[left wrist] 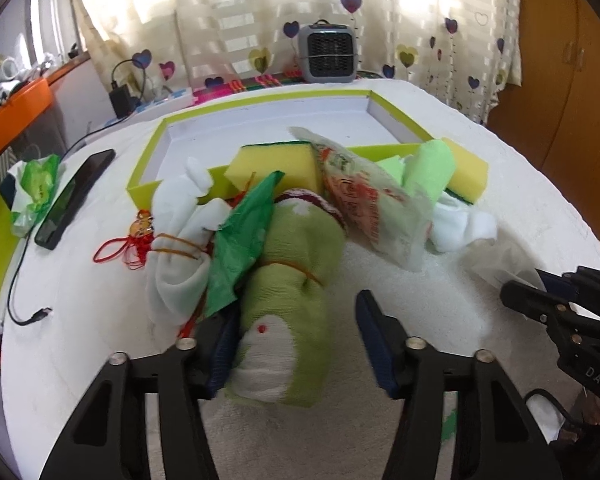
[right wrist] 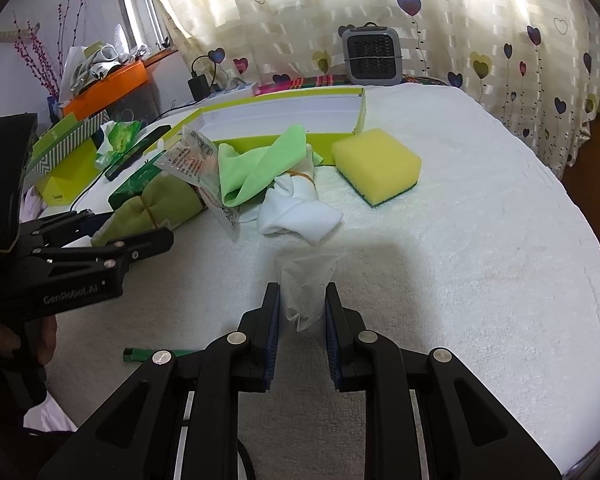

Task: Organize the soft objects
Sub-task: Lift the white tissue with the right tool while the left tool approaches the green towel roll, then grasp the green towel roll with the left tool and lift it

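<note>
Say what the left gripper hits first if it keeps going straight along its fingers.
Likely the green rolled sock: it already lies between the left gripper fingers, tight against one, clear of the other. Beyond it sit the green plastic bag and yellow sponge.

Your left gripper (left wrist: 296,340) blurs at the pads, so you can't tell whether the right pad (left wrist: 374,344) touches the green roll (left wrist: 288,304). The roll's far end hides under the printed bag (left wrist: 364,204). In the right wrist view, the clear bag (right wrist: 306,284) between the fingers is faint; the grip is probably there, hard to confirm.
</note>
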Demonstrator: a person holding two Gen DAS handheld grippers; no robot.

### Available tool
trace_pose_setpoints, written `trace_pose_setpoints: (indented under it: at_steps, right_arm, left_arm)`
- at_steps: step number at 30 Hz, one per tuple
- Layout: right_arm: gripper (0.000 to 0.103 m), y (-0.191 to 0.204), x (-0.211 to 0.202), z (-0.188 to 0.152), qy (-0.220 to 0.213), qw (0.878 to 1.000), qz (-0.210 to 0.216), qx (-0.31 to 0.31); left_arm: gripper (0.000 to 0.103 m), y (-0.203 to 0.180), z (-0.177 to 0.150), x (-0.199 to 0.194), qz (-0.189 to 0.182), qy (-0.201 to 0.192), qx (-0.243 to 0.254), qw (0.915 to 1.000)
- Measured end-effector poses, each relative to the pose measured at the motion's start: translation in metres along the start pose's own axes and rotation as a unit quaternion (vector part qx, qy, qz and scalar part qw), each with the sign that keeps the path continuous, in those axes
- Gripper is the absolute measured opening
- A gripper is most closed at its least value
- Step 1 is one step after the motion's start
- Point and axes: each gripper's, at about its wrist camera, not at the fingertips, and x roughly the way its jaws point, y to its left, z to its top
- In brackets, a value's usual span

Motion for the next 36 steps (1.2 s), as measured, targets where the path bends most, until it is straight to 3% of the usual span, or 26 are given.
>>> trace_pose_setpoints:
  at_steps: [4, 11, 32, 36]
  right_arm:
    - [0.021, 0.000, 0.000, 0.000, 0.001, 1.000, 0.000, -0.001]
    - [0.021, 0.001, 0.000, -0.002, 0.002, 1.000, -0.001, -0.003]
    - [0.021, 0.003, -0.009, -0.003, -0.005, 1.000, 0.000, -0.003]
    - [0.021, 0.004, -0.012, -0.002, -0.007, 1.000, -0.001, -0.006]
  left_arm:
    - [0.037, 0.005, -0.001, -0.002, 0.005, -0.004, -0.003, 1.0000]
    - [0.029, 0.009, -0.002, -0.006, -0.001, -0.012, -0.012, 0.9999]
    - [0.029, -0.006, -0.027, -0.045, -0.077, -0.020, 0.003, 0.9968]
    - [0.029, -0.007, -0.027, -0.046, -0.076, -0.023, 0.002, 0.9968]
